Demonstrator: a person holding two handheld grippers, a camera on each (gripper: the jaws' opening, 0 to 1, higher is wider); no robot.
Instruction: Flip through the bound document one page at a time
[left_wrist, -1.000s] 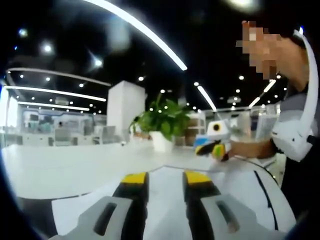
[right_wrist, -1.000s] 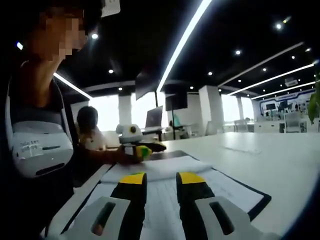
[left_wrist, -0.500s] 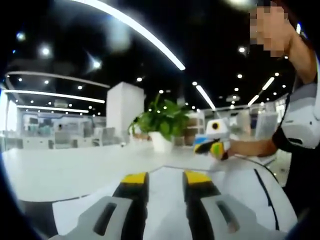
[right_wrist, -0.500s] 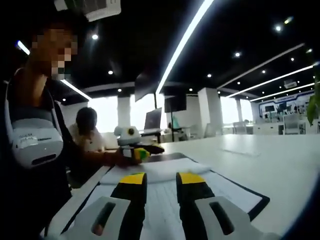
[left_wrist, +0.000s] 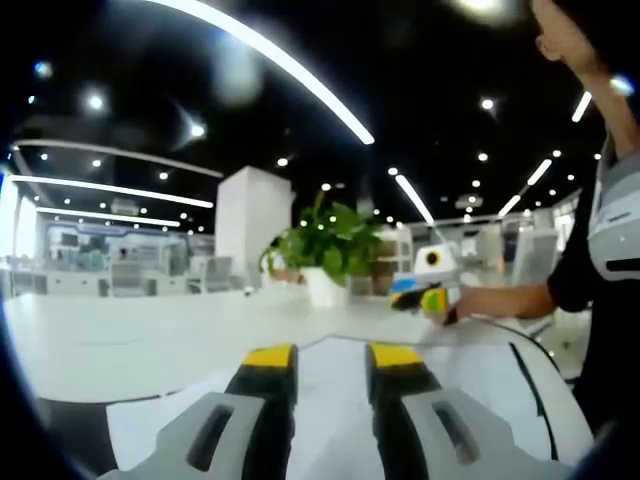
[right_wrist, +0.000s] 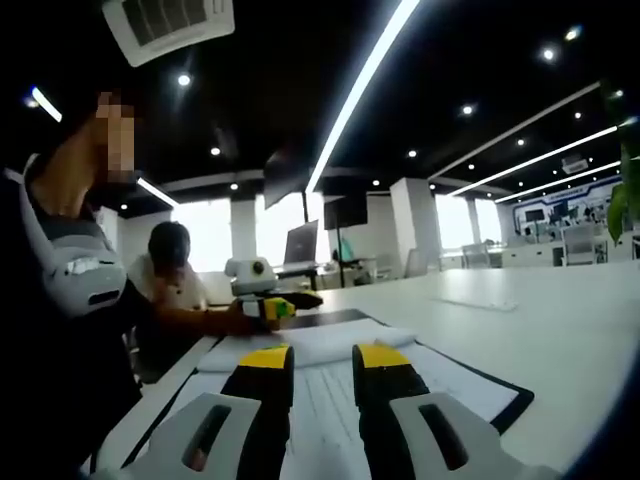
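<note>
Bound document (right_wrist: 400, 365) lies flat and open on the white table (right_wrist: 560, 320), directly under and ahead of both sets of jaws. White pages, dark cover edge showing along the far and right sides in the right gripper view. A loose hump of turned pages sits just beyond the right gripper (right_wrist: 325, 357) tips. Faint printed lines on the page, too blurred to read. No legible brand or label anywhere.

Right gripper: yellow-tipped jaws at a narrow gap, nothing between them, low over the page. Left gripper (left_wrist: 333, 357): same, narrow gap and empty, over the white page (left_wrist: 330, 400); a black line on the page runs to its right.

Each gripper shows in the other's view, low over the document's far edge. Potted plant (left_wrist: 325, 240) beyond the left gripper.
</note>
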